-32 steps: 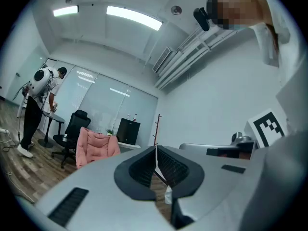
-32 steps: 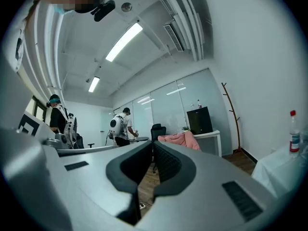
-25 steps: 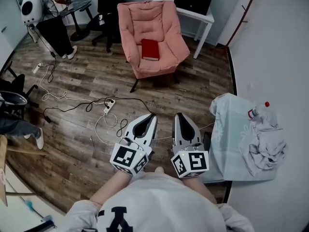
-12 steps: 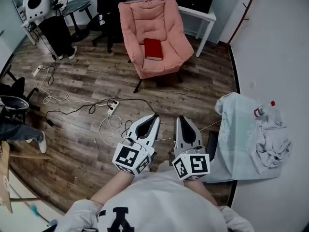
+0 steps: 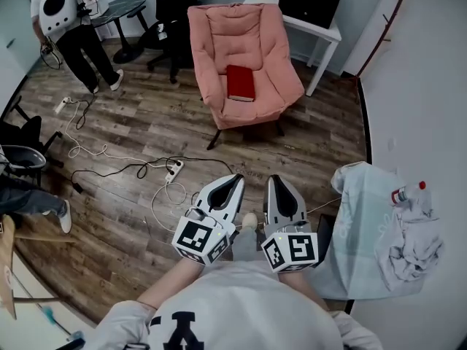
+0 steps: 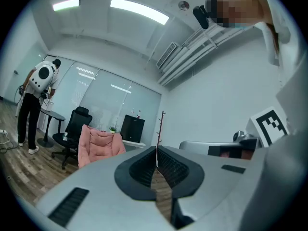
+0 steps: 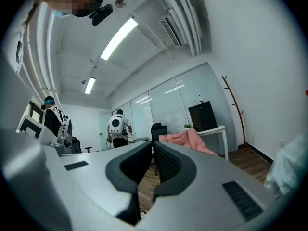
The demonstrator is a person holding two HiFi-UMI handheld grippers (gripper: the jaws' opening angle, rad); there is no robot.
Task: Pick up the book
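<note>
The book (image 5: 240, 83), red and closed, lies flat on the seat cushion of the pink armchair (image 5: 235, 29), well apart from both claws and straight ahead across the wooden floor (image 5: 146, 122). The left claw (image 5: 236, 179) and the right claw (image 5: 273, 180) are held side by side close to the person's body, pointing level toward the chair. Each has its jaws pressed together with nothing between them, as both gripper views show plainly.

By my reading, this is the approach: no reach has begun, and the book is untouched. The next move calls for closing the gap to the armchair, spreading one claw, and coming in low so a jaw can slip under the book's near edge. The cushion is soft and the cover lies flat on it, so a push straight down would likely sink the book instead of catching it.

The chair's padded arms flank the book on both sides, leaving the front of the seat as the open way in. The floor directly ahead looks free. A white power strip (image 5: 174, 170) and trailing cables (image 5: 109, 159) lie to the left of that path, and a pale blue cloth (image 5: 361, 217) with a bottle (image 5: 407, 192) on it sits close at the right. A white table (image 5: 321, 29) stands behind the chair, and a standing person (image 5: 69, 20) is far off to the left
</note>
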